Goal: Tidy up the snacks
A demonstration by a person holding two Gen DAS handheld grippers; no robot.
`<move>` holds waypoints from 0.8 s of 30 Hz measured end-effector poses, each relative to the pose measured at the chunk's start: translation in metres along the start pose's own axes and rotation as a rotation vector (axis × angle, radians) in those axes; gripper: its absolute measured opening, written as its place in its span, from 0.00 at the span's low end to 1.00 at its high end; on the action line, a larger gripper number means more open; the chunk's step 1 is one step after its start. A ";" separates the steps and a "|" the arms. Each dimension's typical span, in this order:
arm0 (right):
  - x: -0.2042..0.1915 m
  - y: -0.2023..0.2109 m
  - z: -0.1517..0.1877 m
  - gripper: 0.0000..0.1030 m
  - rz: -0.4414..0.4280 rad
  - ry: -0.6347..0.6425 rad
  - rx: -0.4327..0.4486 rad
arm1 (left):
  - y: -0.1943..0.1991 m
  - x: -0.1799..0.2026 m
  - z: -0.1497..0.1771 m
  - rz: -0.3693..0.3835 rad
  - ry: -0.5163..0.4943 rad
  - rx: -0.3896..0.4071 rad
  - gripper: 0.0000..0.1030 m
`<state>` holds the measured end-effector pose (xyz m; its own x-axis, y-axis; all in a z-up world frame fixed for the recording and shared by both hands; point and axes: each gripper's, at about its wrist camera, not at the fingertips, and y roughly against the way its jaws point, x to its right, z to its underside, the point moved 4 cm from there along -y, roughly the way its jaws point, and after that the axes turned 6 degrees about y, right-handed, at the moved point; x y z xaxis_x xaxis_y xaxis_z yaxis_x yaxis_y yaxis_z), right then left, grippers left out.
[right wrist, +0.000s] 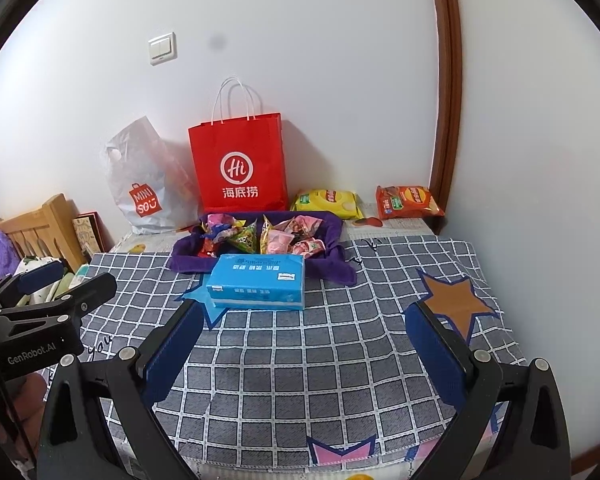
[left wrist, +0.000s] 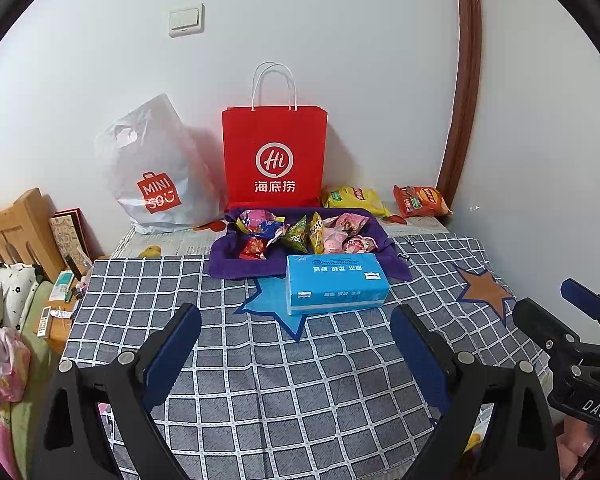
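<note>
Left wrist view: left claw point(left wrist: 296, 316) spread wide, empty, above grey checked cloth point(left wrist: 260, 360) on counter. Small foil snack packets point(left wrist: 300, 232) heaped in purple cloth tray point(left wrist: 228, 260), blue tissue pack point(left wrist: 336, 288) touching its front.
Right wrist view: right claw point(right wrist: 306, 316) likewise wide, empty; yellow chip bag point(right wrist: 328, 202) and orange chip bag point(right wrist: 408, 202) lie beside red paper bag point(right wrist: 240, 164)

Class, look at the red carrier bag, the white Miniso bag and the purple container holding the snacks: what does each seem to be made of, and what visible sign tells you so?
Red carrier bag: likely matte paper; it stands stiffly with sharp creases and twisted cord handles.
White Miniso bag: thin glossy plastic; it is crumpled, slightly translucent, with a die-cut handle hole.
Purple container: seemingly soft fabric; its rim is limp, folded and fuzzy.
</note>
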<state>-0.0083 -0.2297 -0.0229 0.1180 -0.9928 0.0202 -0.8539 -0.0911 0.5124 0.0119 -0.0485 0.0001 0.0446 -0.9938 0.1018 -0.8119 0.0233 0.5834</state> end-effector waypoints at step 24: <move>0.000 0.003 -0.001 0.97 0.000 -0.003 0.003 | 0.000 0.000 0.001 0.003 -0.001 0.001 0.93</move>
<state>-0.0107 -0.2296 -0.0208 0.1164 -0.9930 0.0181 -0.8556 -0.0910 0.5097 0.0115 -0.0485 -0.0004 0.0420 -0.9938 0.1025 -0.8123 0.0258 0.5827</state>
